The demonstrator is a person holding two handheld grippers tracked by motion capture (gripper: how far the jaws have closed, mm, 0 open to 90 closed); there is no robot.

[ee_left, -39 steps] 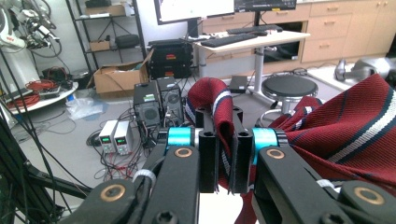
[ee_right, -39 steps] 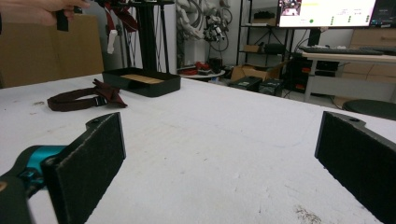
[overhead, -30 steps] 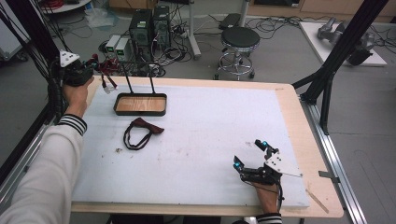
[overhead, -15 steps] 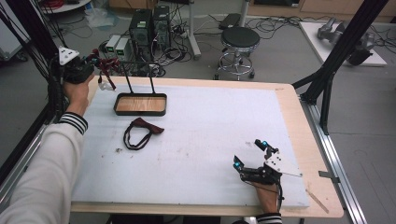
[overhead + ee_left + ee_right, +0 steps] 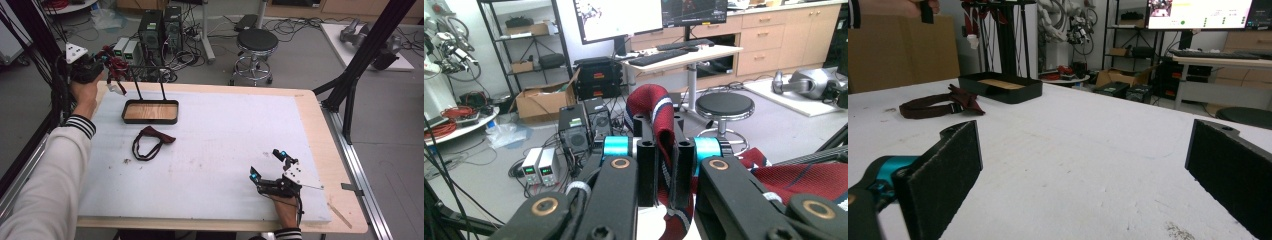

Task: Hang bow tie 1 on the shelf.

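Two ties were in play. The left gripper, raised beyond the bench's far left corner, was clenched on one red striped tie; one dark tie lay near one tray. The right gripper rested released.

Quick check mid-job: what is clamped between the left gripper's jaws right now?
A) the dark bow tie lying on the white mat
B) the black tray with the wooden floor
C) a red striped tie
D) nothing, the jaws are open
C: in the left gripper view the left gripper has its jaws shut on a red striped tie; the dark bow tie lies on the mat.
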